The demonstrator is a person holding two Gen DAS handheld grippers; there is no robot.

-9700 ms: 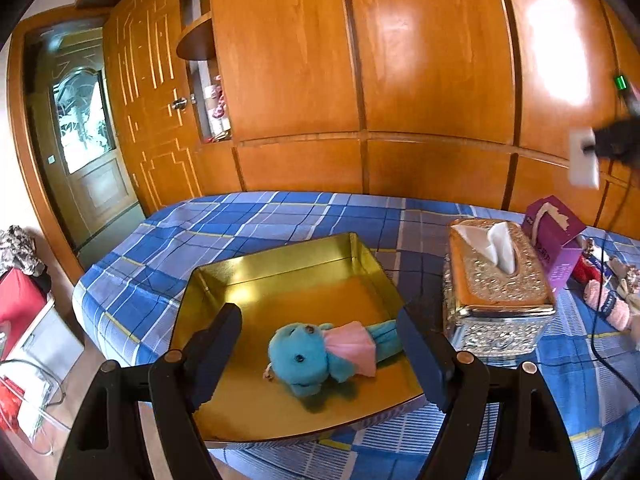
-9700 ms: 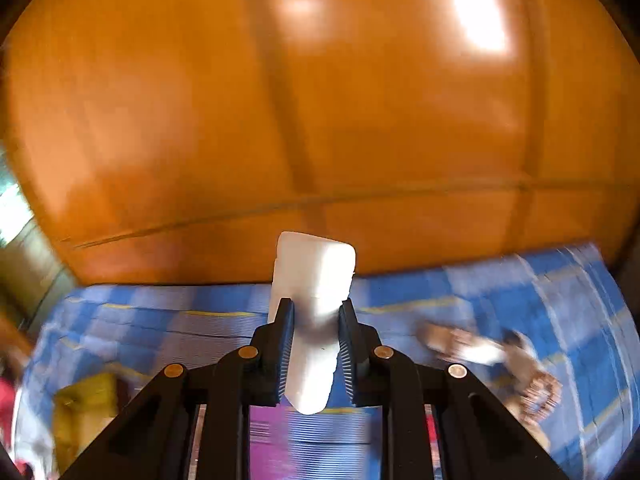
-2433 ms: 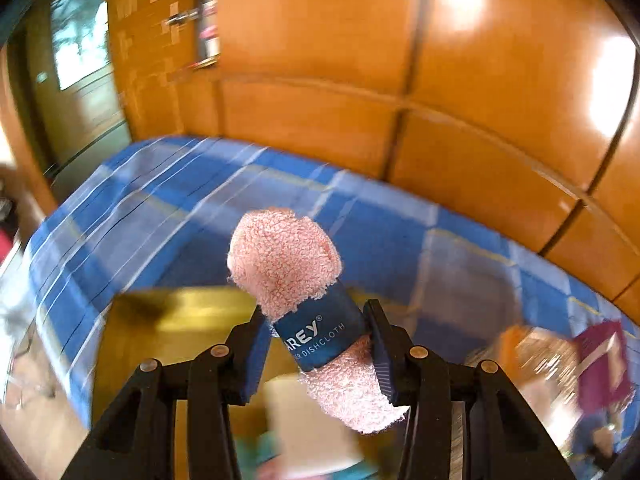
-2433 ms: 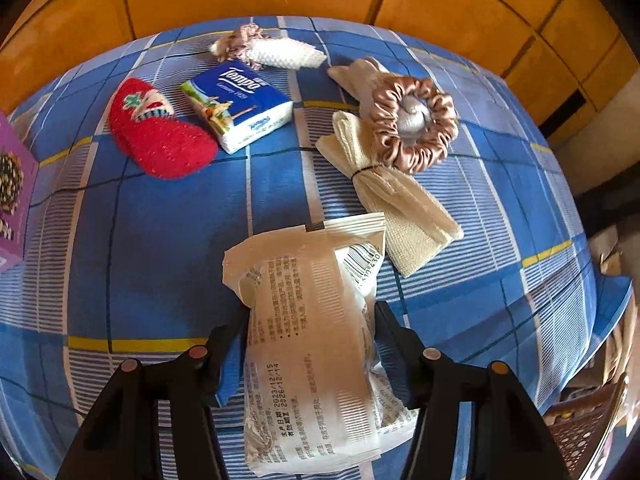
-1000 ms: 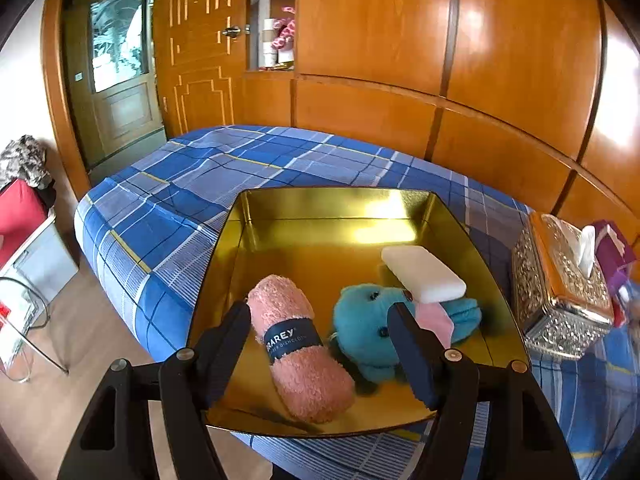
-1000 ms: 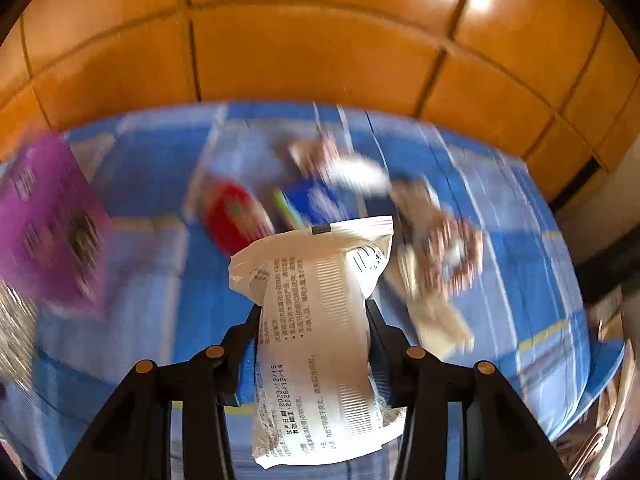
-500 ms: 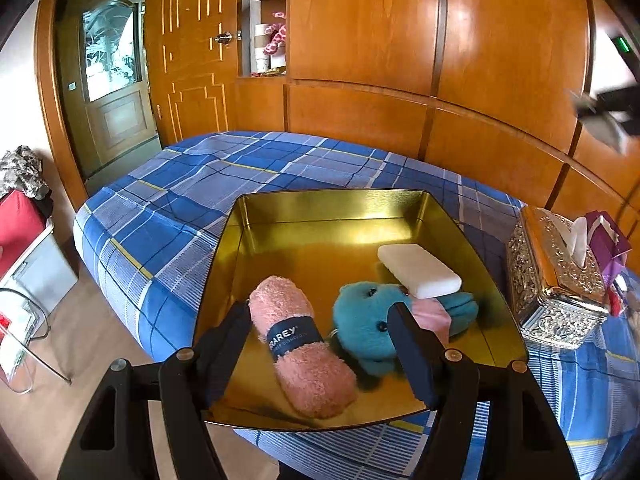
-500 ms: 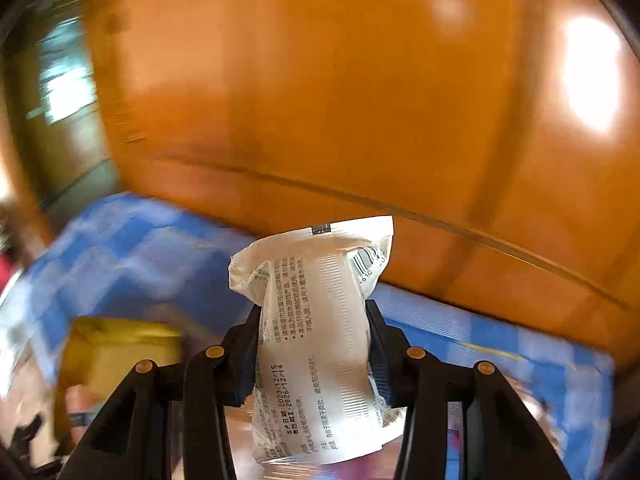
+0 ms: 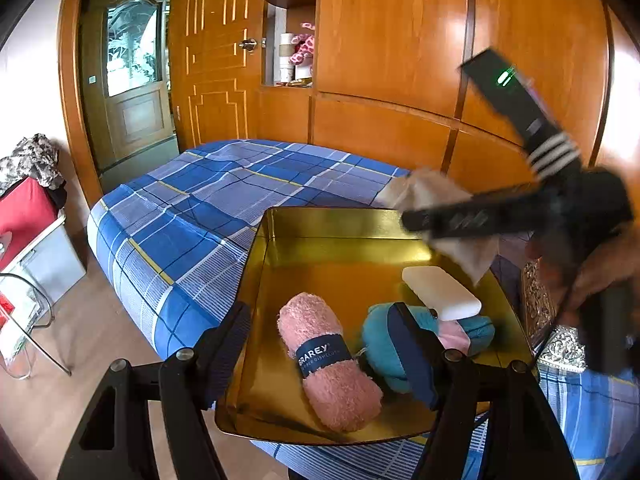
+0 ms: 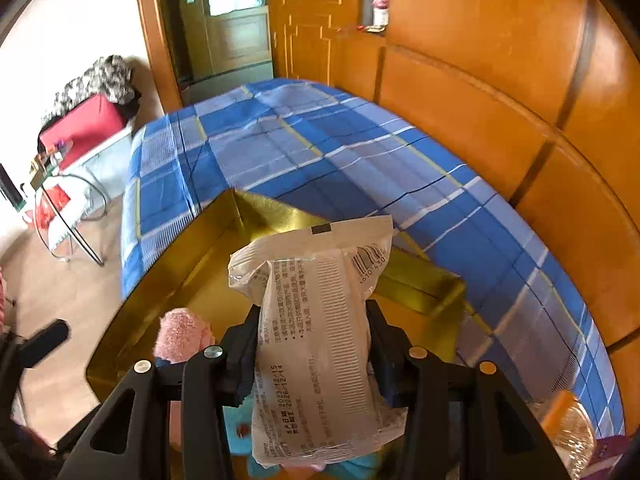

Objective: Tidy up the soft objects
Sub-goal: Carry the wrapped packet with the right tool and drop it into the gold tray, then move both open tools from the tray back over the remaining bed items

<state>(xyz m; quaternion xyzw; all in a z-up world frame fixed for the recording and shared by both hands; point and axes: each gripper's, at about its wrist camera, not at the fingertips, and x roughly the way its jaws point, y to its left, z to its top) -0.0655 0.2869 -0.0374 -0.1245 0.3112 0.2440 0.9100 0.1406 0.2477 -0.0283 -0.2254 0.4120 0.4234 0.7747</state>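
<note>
Item in transit: a white plastic-wrapped soft pack (image 10: 320,344), printed with text and a barcode, is pinched between the pads of the right gripper (image 10: 312,344) and hangs above the gold tray (image 9: 340,220). In the left wrist view the same pack (image 9: 472,252) appears blurred over the tray's far right part, not yet touching the tray floor.

Items already in the tray: a rolled pink dishcloth (image 9: 328,360) with a blue band lies at the near left of the tray; a teal plush toy (image 9: 400,340) in a pink dress lies just beside it to the right; a white sponge-like block (image 9: 440,292) rests on the toy's far side.

The left gripper (image 9: 320,352) hovers at the tray's near edge, jaws spread, holding nothing.

The tray sits on a bed with a blue plaid cover (image 9: 208,208); an ornate tissue box (image 9: 552,320) stands just right of the tray.

Assessment: three items are placed and a fourth is about to be released. Whether further soft objects remain to be collected cannot be told from these views.
</note>
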